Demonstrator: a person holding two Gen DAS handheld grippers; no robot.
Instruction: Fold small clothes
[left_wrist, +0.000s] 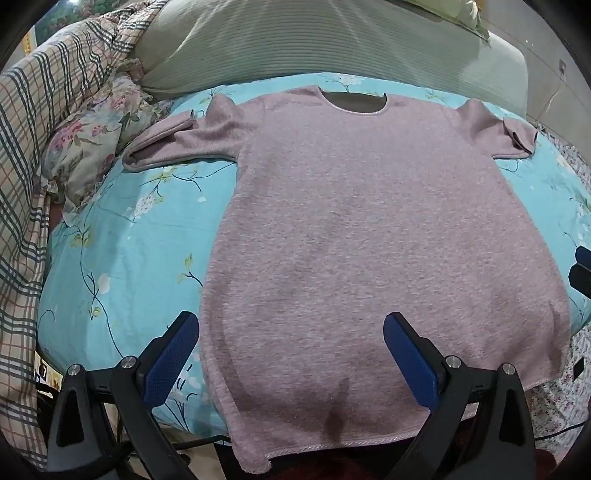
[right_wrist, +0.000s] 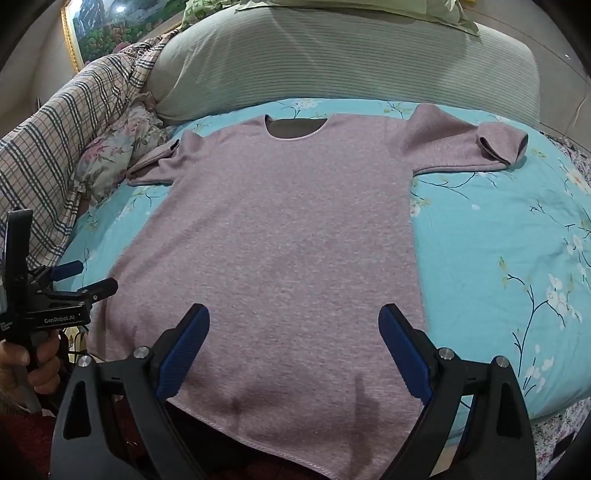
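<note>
Jaws of both grippers gape wide, empty, above a fuzzy mauve knit shirt (left_wrist: 369, 221) lying flat.

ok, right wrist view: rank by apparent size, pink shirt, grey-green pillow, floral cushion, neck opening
1. pink shirt, fills most of the frame, though it lies nearest the camera
2. grey-green pillow, farther back, so its true size is unsure
3. floral cushion, partly hidden
4. neck opening

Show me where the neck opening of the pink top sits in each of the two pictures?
Left wrist view: neck opening at top centre, slightly right of middle.
Right wrist view: neck opening upper centre, at the middle.
Shared landmark: the grey-green ribbed pillow just beyond it.
</note>
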